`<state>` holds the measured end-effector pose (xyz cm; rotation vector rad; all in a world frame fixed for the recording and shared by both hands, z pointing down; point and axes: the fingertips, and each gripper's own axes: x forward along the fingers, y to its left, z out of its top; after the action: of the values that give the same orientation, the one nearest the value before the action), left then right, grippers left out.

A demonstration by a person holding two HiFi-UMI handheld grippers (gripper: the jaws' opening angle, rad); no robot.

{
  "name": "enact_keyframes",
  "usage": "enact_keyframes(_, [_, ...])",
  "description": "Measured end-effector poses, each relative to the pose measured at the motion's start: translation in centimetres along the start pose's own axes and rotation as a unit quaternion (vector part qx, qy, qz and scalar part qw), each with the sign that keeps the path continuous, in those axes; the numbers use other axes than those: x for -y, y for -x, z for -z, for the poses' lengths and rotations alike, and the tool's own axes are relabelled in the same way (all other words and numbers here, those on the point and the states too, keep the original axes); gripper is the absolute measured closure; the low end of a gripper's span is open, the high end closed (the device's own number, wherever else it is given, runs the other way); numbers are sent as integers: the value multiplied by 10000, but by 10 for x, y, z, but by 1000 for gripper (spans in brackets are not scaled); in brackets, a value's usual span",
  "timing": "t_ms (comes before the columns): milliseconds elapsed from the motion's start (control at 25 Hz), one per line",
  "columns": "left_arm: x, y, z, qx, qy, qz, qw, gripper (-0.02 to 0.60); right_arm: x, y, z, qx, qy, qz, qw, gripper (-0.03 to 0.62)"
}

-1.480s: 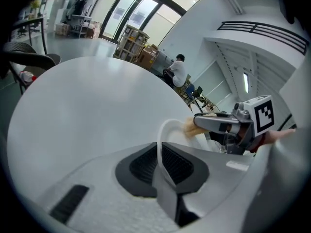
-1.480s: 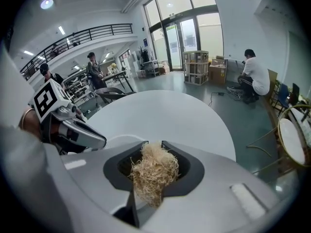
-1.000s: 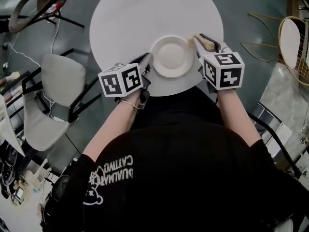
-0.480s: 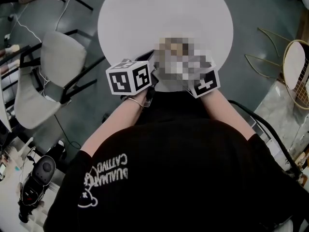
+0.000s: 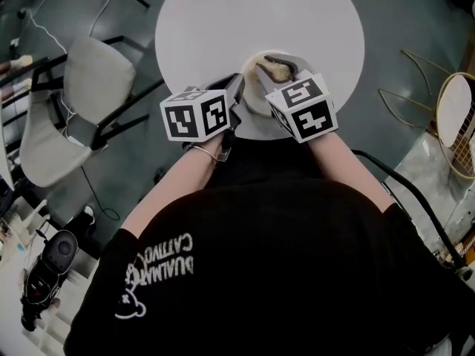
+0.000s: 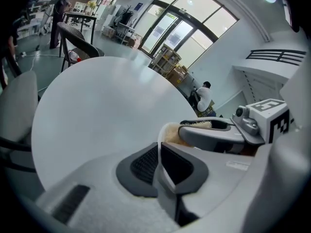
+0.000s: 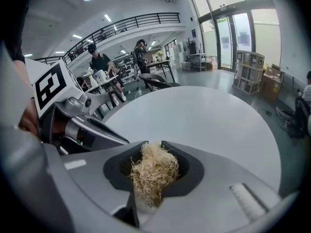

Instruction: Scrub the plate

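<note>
At the near edge of the round white table (image 5: 223, 21), the left gripper (image 6: 159, 152), jaws just drawn tighter, clamps the rim of the small white plate (image 5: 258, 96), while the right gripper (image 7: 151, 149) pinches a tan fibrous scrubber (image 7: 151, 176) over the plate's far side

Wears a black short-sleeved T-shirt (image 5: 282, 258) with white letters and a small white drawing (image 5: 159, 269) on the chest. Has a thin bracelet (image 5: 199, 151) on the left wrist. Works with a grey plastic left gripper (image 5: 236, 87) and a grey plastic right gripper (image 5: 271, 69). Shows dark ribbed pads (image 6: 143, 164) on the jaws, and a white cube with black square marks (image 5: 194, 114) on each.
</note>
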<state>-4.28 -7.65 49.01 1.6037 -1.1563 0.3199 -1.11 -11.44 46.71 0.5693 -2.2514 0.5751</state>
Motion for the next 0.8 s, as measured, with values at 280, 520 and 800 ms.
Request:
enact_keyframes(280, [-4, 3, 1, -12, 189, 50, 9998, 564, 14, 8, 11, -169, 13, 328, 9993, 508])
enact_keyframes(520, [-7, 2, 2, -103, 154, 70, 9998, 565, 35, 21, 21, -222, -73, 755, 9969, 508])
enact_keyframes(800, [-3, 4, -1, -157, 13, 64, 9999, 563, 49, 40, 31, -325, -101, 1112, 9932, 508])
